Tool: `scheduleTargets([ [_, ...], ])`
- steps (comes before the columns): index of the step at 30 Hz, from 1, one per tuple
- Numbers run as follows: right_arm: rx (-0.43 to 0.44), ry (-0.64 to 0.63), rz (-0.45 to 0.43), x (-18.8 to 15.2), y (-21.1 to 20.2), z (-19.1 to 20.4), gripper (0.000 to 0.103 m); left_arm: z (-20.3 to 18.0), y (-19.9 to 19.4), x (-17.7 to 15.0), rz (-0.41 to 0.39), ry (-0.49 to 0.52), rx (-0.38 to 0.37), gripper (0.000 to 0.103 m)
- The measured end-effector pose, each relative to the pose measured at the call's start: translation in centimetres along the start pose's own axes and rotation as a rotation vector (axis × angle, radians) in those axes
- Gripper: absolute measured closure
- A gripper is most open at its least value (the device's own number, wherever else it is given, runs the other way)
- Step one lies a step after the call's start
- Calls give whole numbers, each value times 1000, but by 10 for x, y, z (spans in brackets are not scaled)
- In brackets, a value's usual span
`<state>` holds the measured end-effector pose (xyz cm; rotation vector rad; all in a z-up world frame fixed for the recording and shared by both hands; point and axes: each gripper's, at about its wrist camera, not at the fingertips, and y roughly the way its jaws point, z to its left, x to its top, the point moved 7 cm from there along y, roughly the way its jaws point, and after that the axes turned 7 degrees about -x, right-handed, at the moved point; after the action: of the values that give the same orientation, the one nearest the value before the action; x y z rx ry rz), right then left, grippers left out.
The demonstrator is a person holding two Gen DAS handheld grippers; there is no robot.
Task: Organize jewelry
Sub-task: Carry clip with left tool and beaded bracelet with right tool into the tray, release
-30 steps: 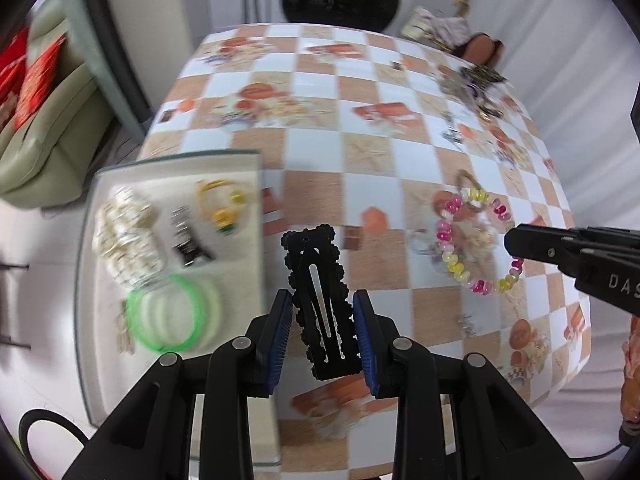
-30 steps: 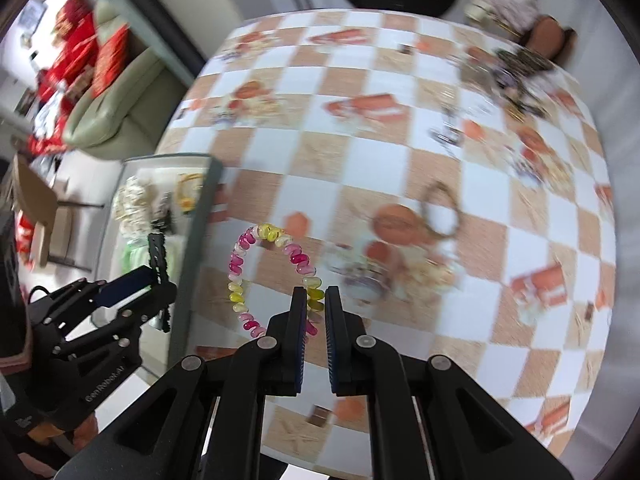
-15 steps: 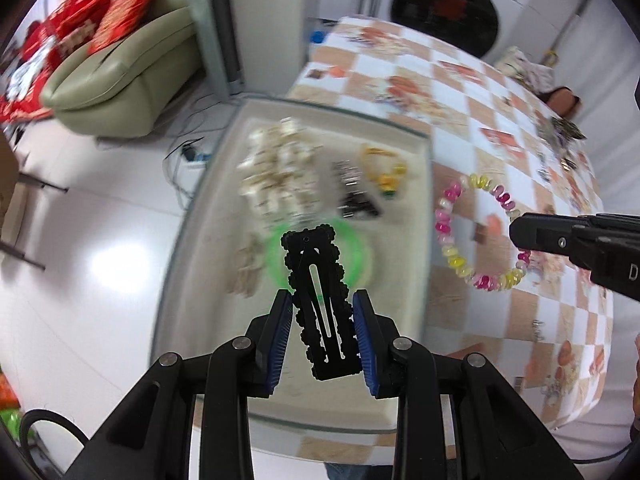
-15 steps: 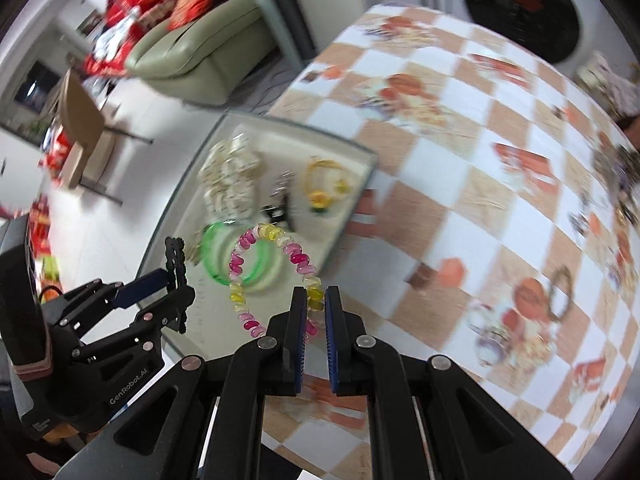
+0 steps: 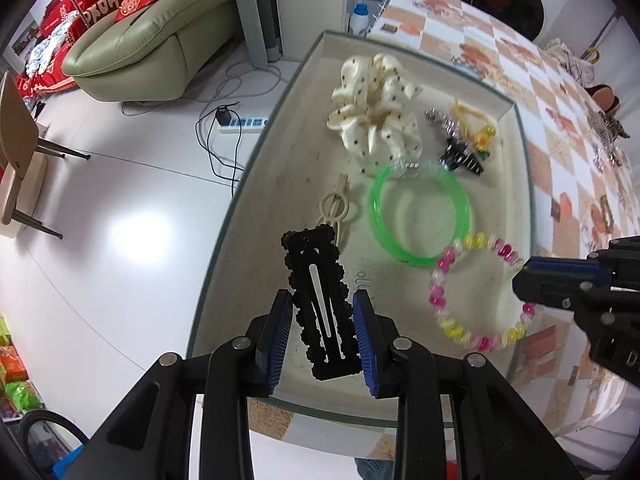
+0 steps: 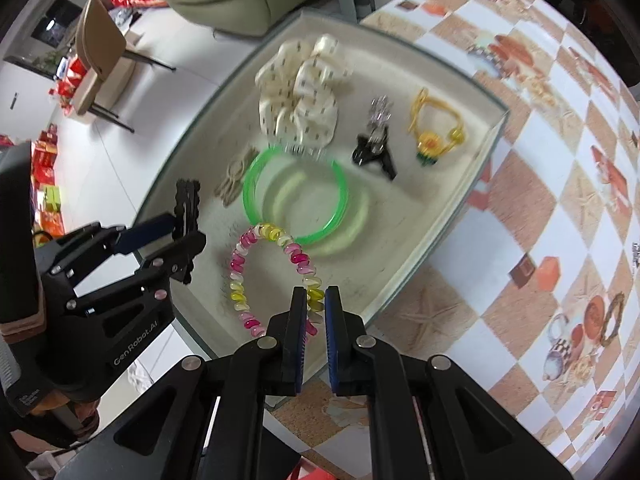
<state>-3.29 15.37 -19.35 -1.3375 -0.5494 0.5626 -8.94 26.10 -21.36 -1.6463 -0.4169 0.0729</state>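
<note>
My left gripper (image 5: 322,320) is shut on a black scalloped hair clip (image 5: 318,300), held over the near left part of the beige tray (image 5: 280,152). The same clip (image 6: 188,204) sticks up from the left gripper (image 6: 176,232) in the right wrist view. My right gripper (image 6: 316,312) is shut on a pink, yellow and white beaded bracelet (image 6: 240,280), which hangs above the tray's near side. From the left wrist view the bracelet (image 5: 440,292) hangs from the right gripper (image 5: 524,276) beside the green bangle (image 5: 420,216).
The tray (image 6: 460,204) holds a cream dotted scrunchie (image 5: 376,112), a green bangle (image 6: 296,200), a beige clip (image 5: 336,208), a black clip (image 6: 374,152) and a yellow flower hair tie (image 6: 434,132). The checkered tablecloth (image 6: 540,200) carries more jewelry at the right. Floor, sofa and a chair lie to the left.
Both grippers moved left from over the checkered tablecloth to above the tray and came lower. The clip and the bracelet stayed gripped throughout.
</note>
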Motion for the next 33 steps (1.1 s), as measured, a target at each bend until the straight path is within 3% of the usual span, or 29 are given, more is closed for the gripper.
scheduleTargets([
  [15, -16, 9, 101, -3, 46, 2, 93, 2, 26, -3, 52, 24, 43, 65],
  [16, -16, 11, 105, -3, 48, 2, 93, 2, 26, -2, 51, 29, 53, 61],
  [17, -18, 13, 106, -5, 49, 5, 93, 1, 25, -2, 48, 33, 62, 38],
  [18, -20, 12, 107, -5, 50, 5, 93, 0, 24, 0, 35, 35, 72, 23],
  [23, -12, 17, 111, -7, 56, 5, 92, -7, 20, 4, 16, 58, 86, 23],
  [25, -10, 21, 106, -5, 54, 1, 85, -8, 20, 6, 21, 61, 90, 23],
  [27, -7, 29, 95, 1, 46, -4, 69, -8, 19, 6, 21, 58, 96, 23],
  [29, 9, 35, 78, 4, 38, -4, 60, -8, 17, 6, 21, 50, 96, 23],
  [33, 26, 44, 30, 12, 18, -5, 51, -12, 10, 6, 21, 44, 98, 23],
])
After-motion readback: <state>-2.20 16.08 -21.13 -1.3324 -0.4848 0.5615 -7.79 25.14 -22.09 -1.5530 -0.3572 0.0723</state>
